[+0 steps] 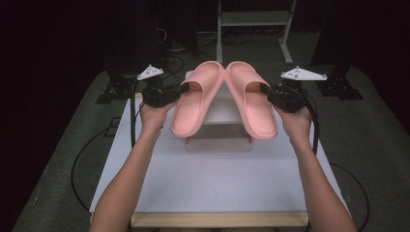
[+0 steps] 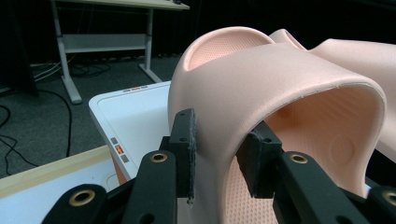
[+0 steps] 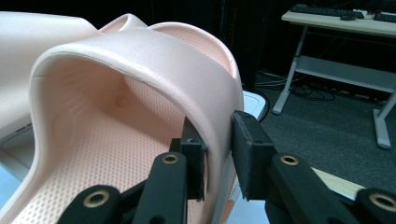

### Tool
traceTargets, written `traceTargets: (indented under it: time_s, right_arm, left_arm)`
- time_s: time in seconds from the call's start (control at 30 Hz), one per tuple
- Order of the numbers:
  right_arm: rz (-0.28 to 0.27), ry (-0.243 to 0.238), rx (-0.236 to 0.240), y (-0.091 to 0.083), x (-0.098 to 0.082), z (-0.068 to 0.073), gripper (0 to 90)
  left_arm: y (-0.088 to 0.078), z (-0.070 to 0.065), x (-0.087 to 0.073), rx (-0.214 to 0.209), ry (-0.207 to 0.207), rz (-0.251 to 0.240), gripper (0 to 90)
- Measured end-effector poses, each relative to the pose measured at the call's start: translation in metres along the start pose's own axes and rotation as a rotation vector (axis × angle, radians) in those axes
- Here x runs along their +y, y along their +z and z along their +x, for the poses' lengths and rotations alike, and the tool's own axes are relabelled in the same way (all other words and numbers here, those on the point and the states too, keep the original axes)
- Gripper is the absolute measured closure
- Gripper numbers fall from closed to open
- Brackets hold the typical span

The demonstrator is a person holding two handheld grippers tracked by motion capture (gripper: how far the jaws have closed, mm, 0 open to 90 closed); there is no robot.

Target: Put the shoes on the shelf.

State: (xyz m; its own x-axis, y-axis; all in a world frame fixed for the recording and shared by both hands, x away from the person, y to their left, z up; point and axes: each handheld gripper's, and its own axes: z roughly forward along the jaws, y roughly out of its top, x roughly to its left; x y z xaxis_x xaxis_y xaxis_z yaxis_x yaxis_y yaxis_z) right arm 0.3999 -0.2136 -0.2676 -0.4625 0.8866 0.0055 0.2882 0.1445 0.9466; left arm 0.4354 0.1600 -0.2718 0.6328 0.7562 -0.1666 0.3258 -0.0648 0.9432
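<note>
Two pink slide slippers are held up side by side over the table, toes touching at the far end. My left gripper is shut on the outer side of the left slipper's strap. In the left gripper view the jaws of that gripper pinch the strap wall of this slipper, with the other slipper behind it. My right gripper is shut on the right slipper's strap side. Its pads pinch the strap edge in the right gripper view.
A white box-like device with orange trim sits on the white table under the slippers, also visible as a white device. A metal desk frame stands on the dark floor behind. Cables lie on the floor.
</note>
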Motion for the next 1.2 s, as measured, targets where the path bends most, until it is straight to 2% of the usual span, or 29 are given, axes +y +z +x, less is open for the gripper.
traceTargets:
  time_s: [0.4, 0.57, 1.2]
  right_arm:
    - [-0.003, 0.020, -0.016, 0.006, 0.002, -0.001, 73.5]
    - [-0.006, 0.026, -0.014, 0.009, 0.002, 0.000, 73.2]
    - [0.000, 0.066, -0.029, 0.028, 0.003, 0.000, 71.3]
  left_arm:
    - [0.006, 0.000, 0.001, 0.009, -0.009, 0.004, 67.8]
    - [0.007, 0.001, 0.001, 0.011, -0.027, -0.001, 67.6]
    - [0.020, 0.004, 0.004, 0.048, -0.046, 0.012, 66.5]
